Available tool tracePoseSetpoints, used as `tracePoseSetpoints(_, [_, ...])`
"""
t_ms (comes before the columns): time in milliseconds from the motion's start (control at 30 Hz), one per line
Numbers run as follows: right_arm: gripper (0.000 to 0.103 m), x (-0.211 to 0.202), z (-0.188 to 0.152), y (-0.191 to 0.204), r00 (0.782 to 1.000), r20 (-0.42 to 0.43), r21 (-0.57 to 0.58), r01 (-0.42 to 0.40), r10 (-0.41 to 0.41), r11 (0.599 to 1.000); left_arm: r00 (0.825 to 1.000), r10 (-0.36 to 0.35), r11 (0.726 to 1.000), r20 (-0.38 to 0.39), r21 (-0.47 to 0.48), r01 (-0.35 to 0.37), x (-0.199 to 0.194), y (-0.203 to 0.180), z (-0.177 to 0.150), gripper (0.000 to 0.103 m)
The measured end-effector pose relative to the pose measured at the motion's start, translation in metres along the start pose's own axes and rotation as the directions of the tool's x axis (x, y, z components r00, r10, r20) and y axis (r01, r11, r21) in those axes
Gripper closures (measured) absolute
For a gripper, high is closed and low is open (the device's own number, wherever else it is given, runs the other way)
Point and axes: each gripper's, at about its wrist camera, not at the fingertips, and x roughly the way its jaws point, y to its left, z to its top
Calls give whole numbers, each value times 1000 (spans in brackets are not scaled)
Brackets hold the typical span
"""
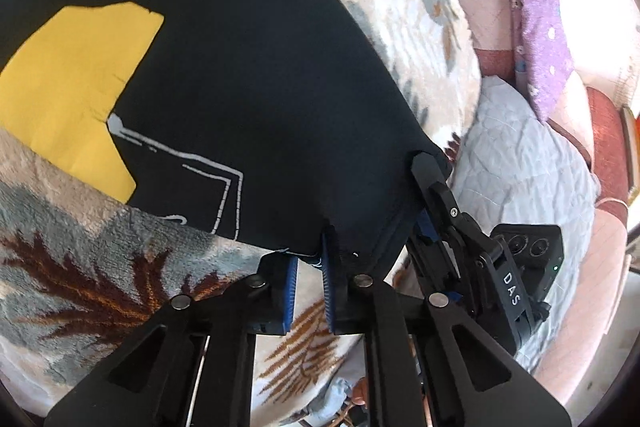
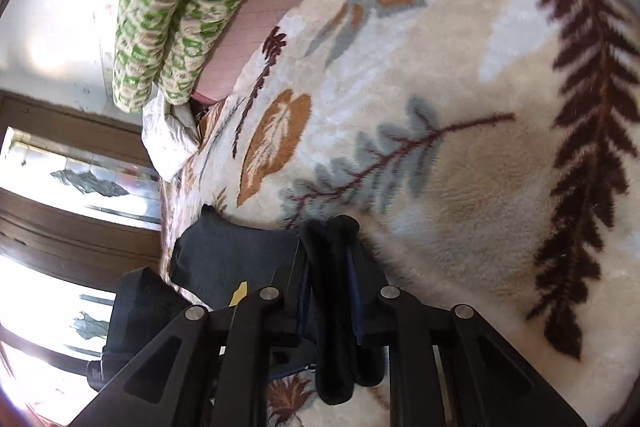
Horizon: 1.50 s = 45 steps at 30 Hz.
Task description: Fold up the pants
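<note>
My left tool point(image 1: 310, 277) is clenched at the pants point(image 1: 240, 87) hem; my right tool point(image 2: 332, 267) grasps the bunched corner; pants lie spread on the bed point(image 2: 460, 107), folding barely begun.

A bed point(image 2: 256, 3) with a pink quilted sheet is carrying a fluffy cream leaf-patterned blanket point(image 2: 460, 131). Black pants point(image 1: 224, 75) with a yellow patch are lying spread on that blanket. A green-patterned pillow point(image 2: 176, 3) is resting on the sheet beside the blanket's edge.
</note>
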Motion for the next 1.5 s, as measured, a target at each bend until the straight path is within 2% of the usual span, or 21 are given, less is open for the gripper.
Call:
tracePoseSetpoints(233, [87,-9,1,38,997,-2,-59,79,-79,995,999,-39,999,-6,29,39,-24,1,-4,94])
tracePoseSetpoints(567, [87,-1,2,103,980,-9,-135,195,-198,971,993,-114,993,5,-20,114,-74,22,15,94])
tracePoseSetpoints(733, [87,26,1,140,971,-29,-188,227,-237,956,993,-118,991,17,-64,119,-93,49,31,94])
tracePoseSetpoints(1000, [87,79,-6,178,968,-81,-223,213,-236,951,992,-129,982,5,-137,128,-107,93,48,94])
tracePoseSetpoints(1067, [87,87,-7,183,967,-86,-231,214,-239,949,989,-146,981,1,-127,145,-113,98,44,94])
tracePoseSetpoints(1167, [87,92,-9,186,965,-98,-243,213,-243,946,991,-124,992,51,11,124,-119,84,29,94])
tracePoseSetpoints(1267, [87,84,-7,179,966,-86,-218,218,-242,951,985,-151,982,80,128,141,-113,68,10,94])
tracePoseSetpoints(1333, [87,76,-5,174,969,-76,-202,217,-236,955,983,-141,971,115,210,115,-112,61,-1,94])
tracePoseSetpoints(1367, [87,75,-4,172,969,-76,-198,215,-234,956,979,-106,950,176,308,47,-114,54,-12,94])
tracePoseSetpoints(1400, [87,72,-4,171,970,-75,-199,211,-230,957,971,-74,932,228,362,-14,-116,50,-20,94])
tracePoseSetpoints(1433, [87,72,-3,171,972,-77,-201,205,-224,958,952,-30,894,304,434,-110,-117,43,-32,94])
tracePoseSetpoints(1500, [87,72,-3,171,975,-84,-209,187,-208,960,920,9,829,393,511,-226,-119,36,-45,91])
